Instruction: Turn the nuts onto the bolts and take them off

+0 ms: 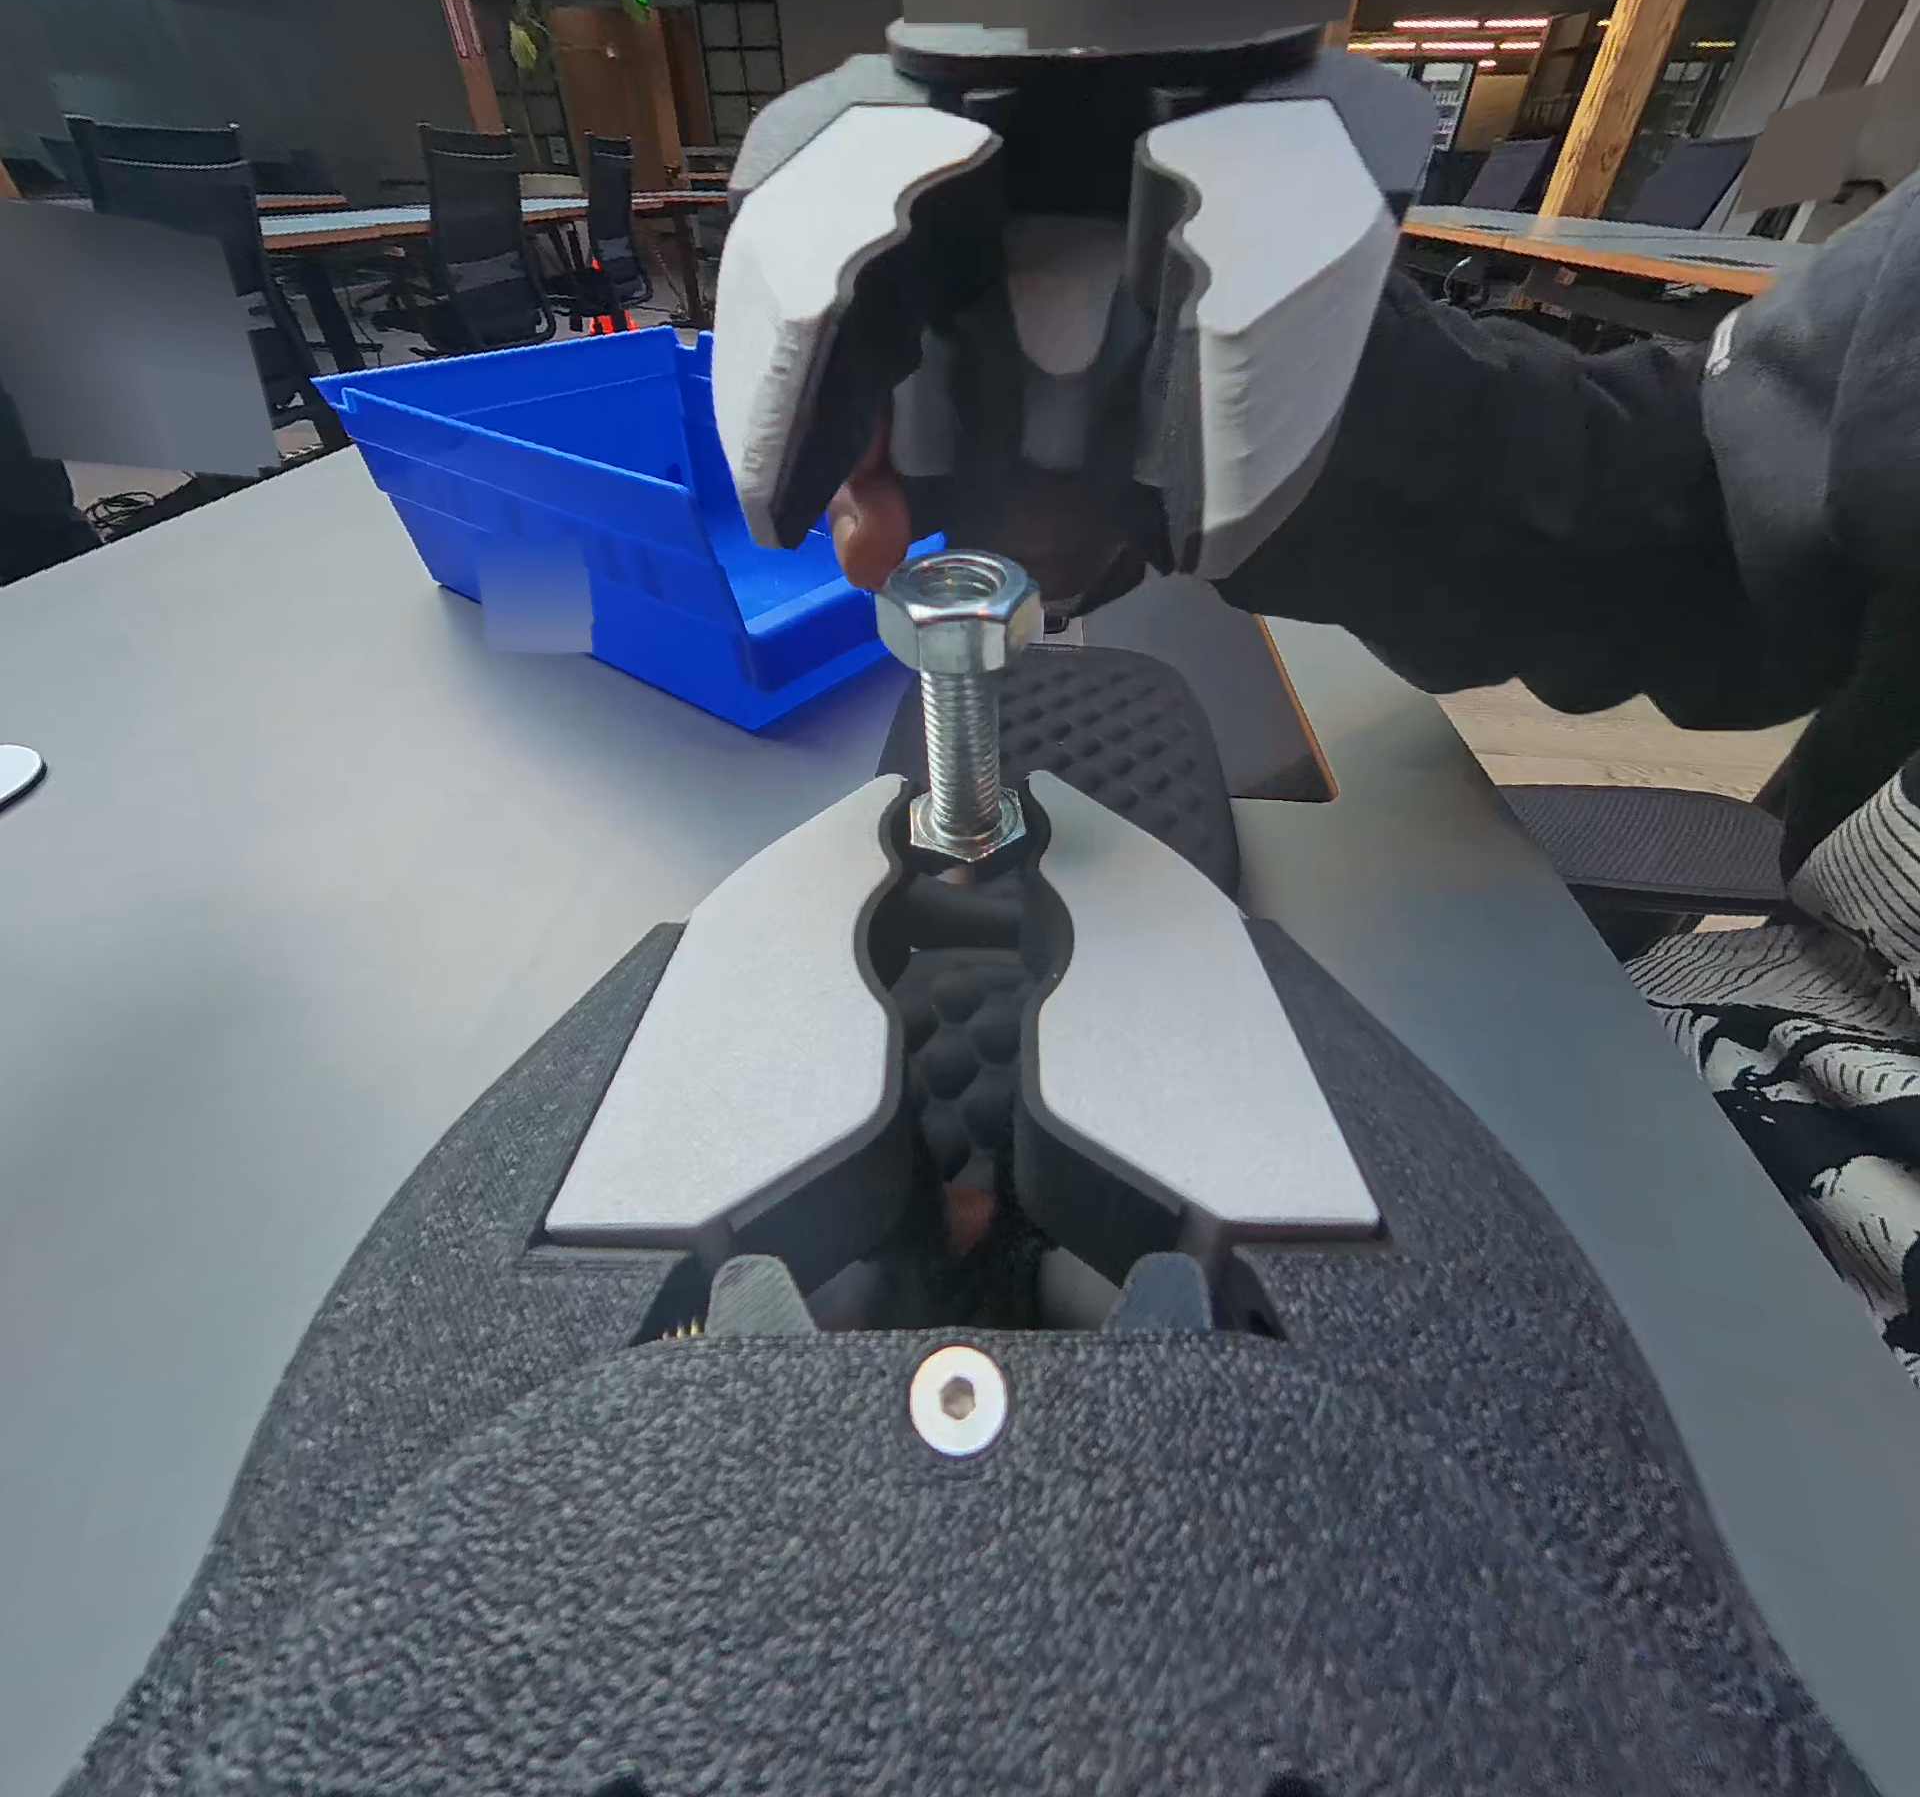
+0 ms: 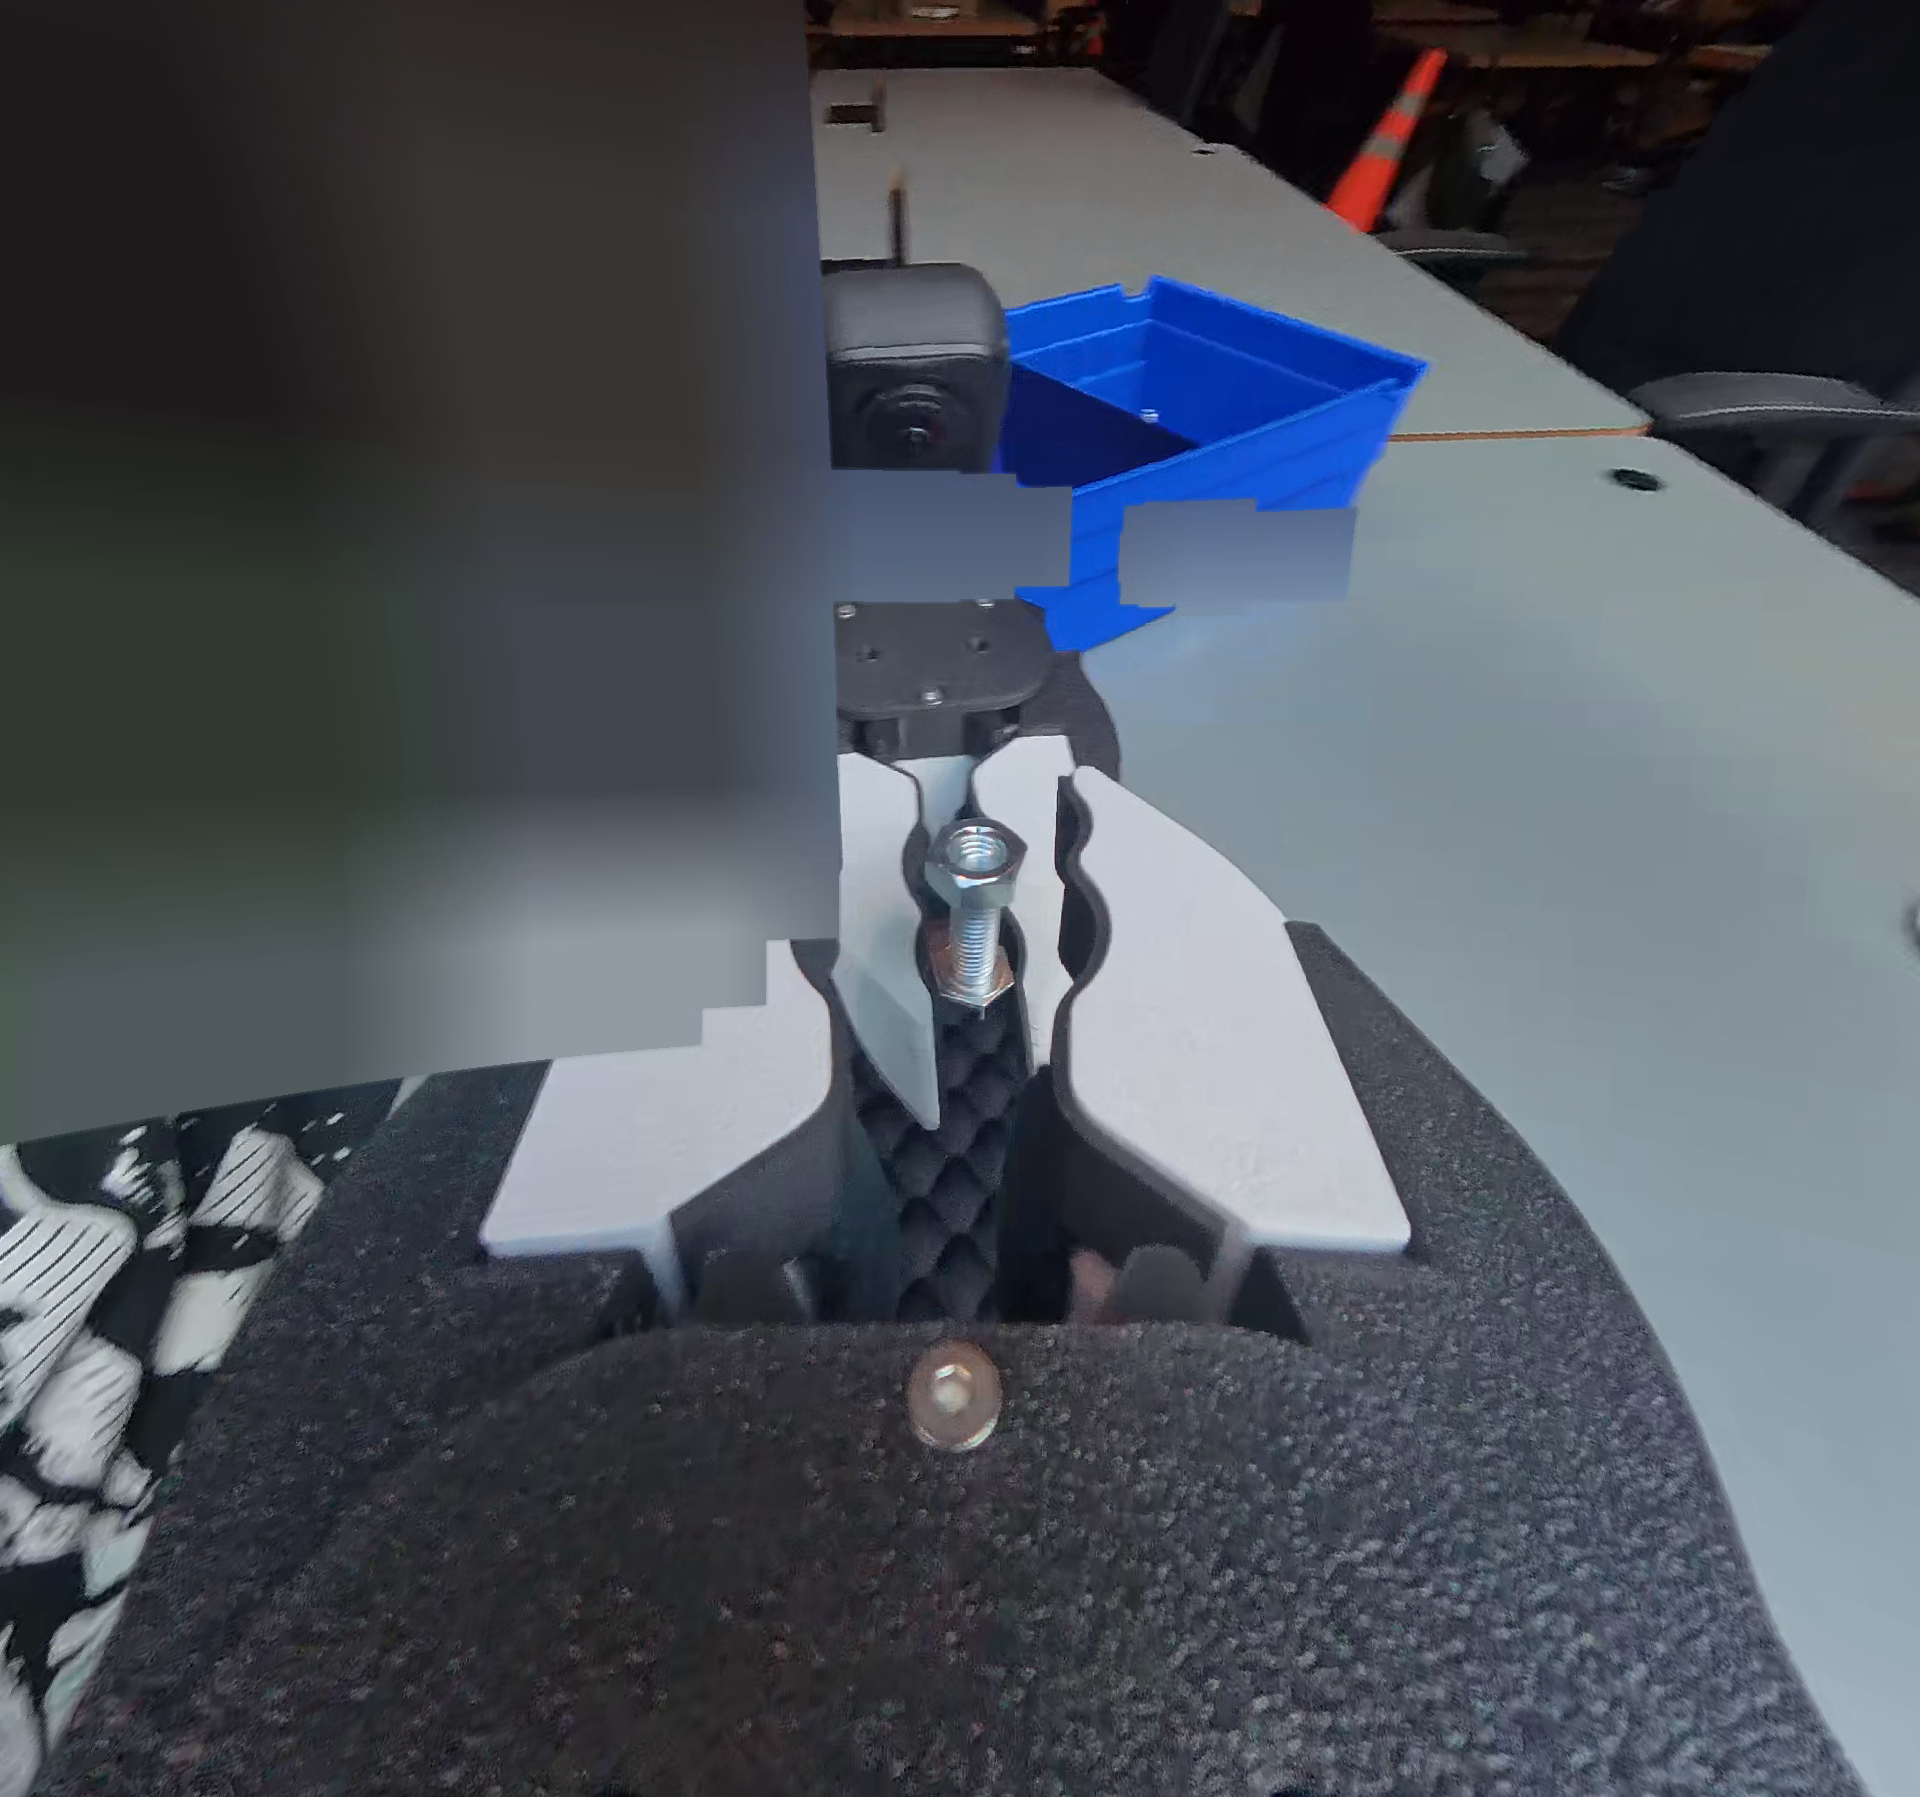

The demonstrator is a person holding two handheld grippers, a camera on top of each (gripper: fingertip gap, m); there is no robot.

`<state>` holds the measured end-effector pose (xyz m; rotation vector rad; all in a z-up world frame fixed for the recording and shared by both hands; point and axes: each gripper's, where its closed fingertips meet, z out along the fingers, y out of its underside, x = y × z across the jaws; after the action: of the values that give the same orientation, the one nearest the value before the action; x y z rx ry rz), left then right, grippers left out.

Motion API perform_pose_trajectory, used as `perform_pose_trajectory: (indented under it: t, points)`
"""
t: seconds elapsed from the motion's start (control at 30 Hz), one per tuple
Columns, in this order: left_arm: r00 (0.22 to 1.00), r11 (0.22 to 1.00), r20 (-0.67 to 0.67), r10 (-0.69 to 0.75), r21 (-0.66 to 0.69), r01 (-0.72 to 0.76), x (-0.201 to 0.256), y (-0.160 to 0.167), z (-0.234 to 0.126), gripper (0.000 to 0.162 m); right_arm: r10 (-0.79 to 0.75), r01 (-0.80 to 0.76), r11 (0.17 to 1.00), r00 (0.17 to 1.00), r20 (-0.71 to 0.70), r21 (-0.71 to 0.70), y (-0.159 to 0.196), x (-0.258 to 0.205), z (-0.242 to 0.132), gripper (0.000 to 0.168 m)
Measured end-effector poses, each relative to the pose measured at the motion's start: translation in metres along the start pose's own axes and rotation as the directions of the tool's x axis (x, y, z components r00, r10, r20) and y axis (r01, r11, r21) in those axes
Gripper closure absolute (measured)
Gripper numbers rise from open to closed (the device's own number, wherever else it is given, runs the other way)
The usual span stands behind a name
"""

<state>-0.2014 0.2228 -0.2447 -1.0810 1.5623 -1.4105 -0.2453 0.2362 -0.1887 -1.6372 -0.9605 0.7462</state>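
Clamping hex bolt (image 1: 966, 771) head, left tool (image 1: 966, 838); threaded shank upright, nut (image 1: 958, 617) atop; right tool (image 1: 987, 542) apart.

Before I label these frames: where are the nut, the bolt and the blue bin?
nut (image 1: 958, 617), left wrist view, on its hex side.
bolt (image 1: 962, 750), left wrist view, on the threaded shank.
blue bin (image 2: 1247, 464), right wrist view, on its front wall.

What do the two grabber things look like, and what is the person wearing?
Both grippers, left gripper and right gripper, have light grey fingers with wavy black inner edges, on rough black bodies with a silver screw. The person wears a black sleeve and black-and-white patterned cloth.
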Motion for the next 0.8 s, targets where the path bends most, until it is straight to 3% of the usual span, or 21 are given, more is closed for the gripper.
perform_pose_trajectory:
  t: [0.1,0.3,0.37,0.6,0.7,0.8]
  points:
    - [1.0,1.0,-0.018,0.01,-0.001,-0.01,0.003,0.0,0.0,0.145,0.052,-0.042,0.998,0.964,0.262,-0.045,0.007,-0.012,-0.001,0.125]
    - [0.999,1.0,-0.031,0.009,0.005,-0.008,0.004,0.0,0.0,0.145,0.056,-0.042,0.998,0.933,0.356,-0.047,0.017,-0.006,0.008,0.133]
    - [1.0,1.0,-0.029,0.008,0.012,-0.007,0.004,-0.001,-0.001,0.145,0.038,-0.035,0.999,0.942,0.333,-0.014,0.016,-0.004,0.008,0.144]
    - [0.999,0.999,0.007,-0.05,-0.003,0.05,-0.006,0.002,-0.001,0.145,0.044,-0.051,0.998,0.988,0.149,0.045,0.011,0.01,-0.011,0.137]
    - [0.998,0.998,0.017,-0.059,0.026,0.059,-0.009,-0.002,-0.003,0.145,-0.019,0.019,0.996,1.0,0.0,-0.085,0.033,0.008,-0.026,0.14]
    - [0.998,0.998,0.02,-0.063,0.03,0.062,-0.01,-0.002,-0.004,0.145,-0.114,0.085,0.926,0.992,-0.056,-0.368,0.079,0.0,-0.036,0.146]
